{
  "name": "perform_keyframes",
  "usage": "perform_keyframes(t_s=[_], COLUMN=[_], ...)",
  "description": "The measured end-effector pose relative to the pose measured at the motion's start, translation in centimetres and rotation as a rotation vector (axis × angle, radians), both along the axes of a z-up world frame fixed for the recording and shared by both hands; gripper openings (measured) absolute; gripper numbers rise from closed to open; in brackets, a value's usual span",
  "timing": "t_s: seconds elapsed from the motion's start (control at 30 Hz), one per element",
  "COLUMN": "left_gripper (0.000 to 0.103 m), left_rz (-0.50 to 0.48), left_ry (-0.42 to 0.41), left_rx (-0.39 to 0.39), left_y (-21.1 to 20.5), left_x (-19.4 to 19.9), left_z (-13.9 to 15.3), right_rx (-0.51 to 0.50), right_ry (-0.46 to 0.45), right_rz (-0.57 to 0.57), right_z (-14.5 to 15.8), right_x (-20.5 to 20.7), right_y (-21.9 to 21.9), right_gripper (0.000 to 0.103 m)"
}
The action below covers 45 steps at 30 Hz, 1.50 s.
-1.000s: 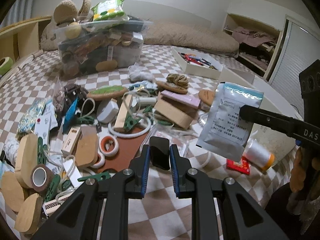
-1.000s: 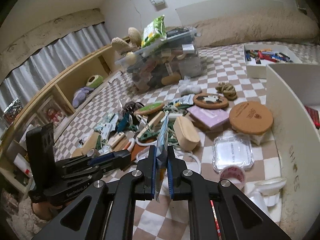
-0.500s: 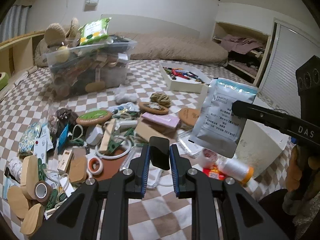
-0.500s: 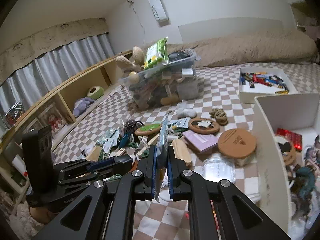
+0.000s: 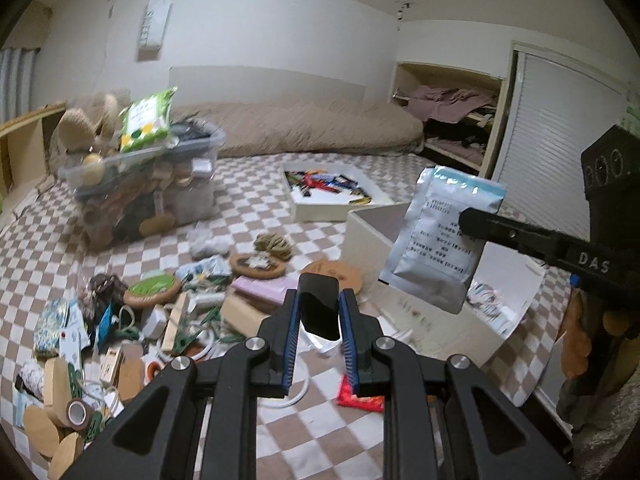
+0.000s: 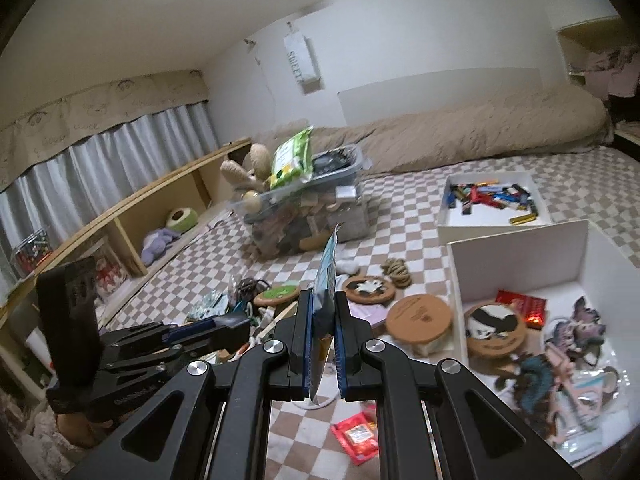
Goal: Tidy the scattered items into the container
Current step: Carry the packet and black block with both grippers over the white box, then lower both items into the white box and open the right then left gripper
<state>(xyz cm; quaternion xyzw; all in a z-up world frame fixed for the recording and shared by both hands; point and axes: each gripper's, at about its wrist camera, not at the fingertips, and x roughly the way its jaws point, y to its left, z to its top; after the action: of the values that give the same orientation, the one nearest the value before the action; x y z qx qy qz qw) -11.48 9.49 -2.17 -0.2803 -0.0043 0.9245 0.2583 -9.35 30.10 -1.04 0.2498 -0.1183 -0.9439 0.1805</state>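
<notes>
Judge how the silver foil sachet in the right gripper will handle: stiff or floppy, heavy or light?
The foil sachet looks fairly stiff: pinched at one edge by the right gripper, it stands out flat, with no sag. It is probably light, since that thin edge grip carries it. Its glossy surface may be slippery, so it could slide out if jolted above the white box.

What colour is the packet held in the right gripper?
Silver-grey packet with a light blue top edge; clearest in the left wrist view.
</notes>
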Motion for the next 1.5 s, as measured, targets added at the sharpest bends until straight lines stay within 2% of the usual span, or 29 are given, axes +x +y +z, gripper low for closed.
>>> perform_keyframes(t_s=[0.17,0.5,0.73,1.03,1.5], left_gripper=[0.020,0.020,0.020,0.020,0.020], left_rz=[-0.038,-0.126,-0.187,-0.253,-0.294], left_ry=[0.019,0.033,0.024,-0.014,-0.094], left_rx=[0.018,0.053,0.050,0.032,0.020], left_y=[2.0,6.6,10.3,14.5,17.8], left_x=[0.4,0.6,0.3,-0.8,-2.6], left_z=[1.7,3.8,4.1,3.1,0.3], right_rx=[0.005,0.090,0.178,0.273,0.546], right_ry=[0.025,0.085,0.064,-0.031,-0.258], right_rz=[-0.050,-0.171,-0.249,-0.303,-0.316], right_z=[1.2,4.5,5.0,2.4,-4.0], right_x=[1.0,3.1,3.3,1.6,-2.5], right_y=[2.4,8.0,11.7,15.0,17.3], right_gripper=[0.011,0.011,0.011,0.011,0.011])
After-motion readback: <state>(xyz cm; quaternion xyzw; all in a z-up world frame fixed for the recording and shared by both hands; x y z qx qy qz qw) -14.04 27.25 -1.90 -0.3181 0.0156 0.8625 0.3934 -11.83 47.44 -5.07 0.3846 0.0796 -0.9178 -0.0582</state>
